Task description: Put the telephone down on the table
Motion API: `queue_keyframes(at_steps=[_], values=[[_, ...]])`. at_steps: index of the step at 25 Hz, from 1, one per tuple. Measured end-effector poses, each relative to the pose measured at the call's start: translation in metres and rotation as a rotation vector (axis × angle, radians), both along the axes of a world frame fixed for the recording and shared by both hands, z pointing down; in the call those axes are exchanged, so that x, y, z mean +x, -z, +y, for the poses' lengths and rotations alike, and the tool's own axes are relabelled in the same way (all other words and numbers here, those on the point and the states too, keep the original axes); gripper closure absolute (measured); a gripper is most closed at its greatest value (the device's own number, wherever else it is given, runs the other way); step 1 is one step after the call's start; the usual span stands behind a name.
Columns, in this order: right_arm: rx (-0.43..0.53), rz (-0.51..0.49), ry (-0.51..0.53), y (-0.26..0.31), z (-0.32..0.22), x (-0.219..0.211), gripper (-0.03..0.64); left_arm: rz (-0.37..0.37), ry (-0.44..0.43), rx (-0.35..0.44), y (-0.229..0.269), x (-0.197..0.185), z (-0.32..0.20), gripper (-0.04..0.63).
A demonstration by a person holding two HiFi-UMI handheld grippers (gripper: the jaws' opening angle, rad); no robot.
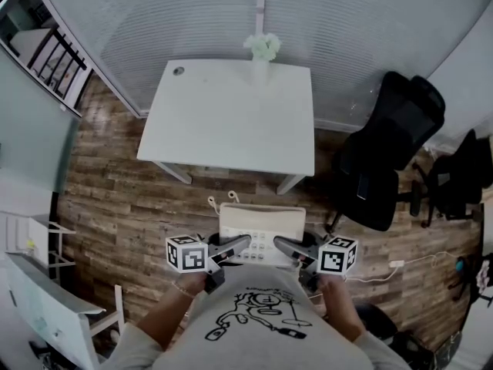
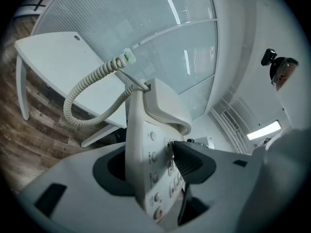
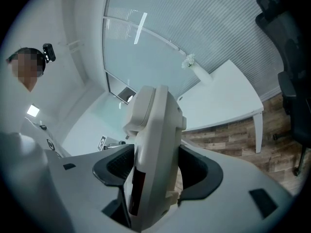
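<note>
A white desk telephone [image 1: 262, 230] with a keypad hangs in the air over the wooden floor, just short of the white table [image 1: 231, 122]. My left gripper [image 1: 245, 243] is shut on its left edge and my right gripper [image 1: 279, 243] is shut on its right edge. In the left gripper view the telephone [image 2: 150, 144] stands edge-on between the jaws, one ribbed pad pressing on the keys, and its coiled cord [image 2: 82, 89] loops out toward the table. In the right gripper view the telephone [image 3: 155, 149] fills the wide gap between the jaws, handset [image 3: 141, 108] on its cradle.
A vase of pale flowers [image 1: 263, 52] stands at the table's far edge. A black office chair [image 1: 389, 160] is to the right of the table, with a cable and plug on the floor nearby. White shelving [image 1: 38, 299] stands at the lower left.
</note>
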State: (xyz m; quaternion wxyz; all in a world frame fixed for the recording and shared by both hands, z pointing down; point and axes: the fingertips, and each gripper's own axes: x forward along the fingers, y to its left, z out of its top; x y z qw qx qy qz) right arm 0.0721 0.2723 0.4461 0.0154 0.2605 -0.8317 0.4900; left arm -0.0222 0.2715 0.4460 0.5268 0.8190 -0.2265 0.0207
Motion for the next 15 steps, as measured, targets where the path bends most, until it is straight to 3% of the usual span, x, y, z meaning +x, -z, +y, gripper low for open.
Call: queue_keyframes(at_steps=[15], values=[[-0.001,-0.003,0.021,0.004,-0.015,0.003,0.318,0.009,0.029,-0.002,0.004,0.002,-0.013,0.357]])
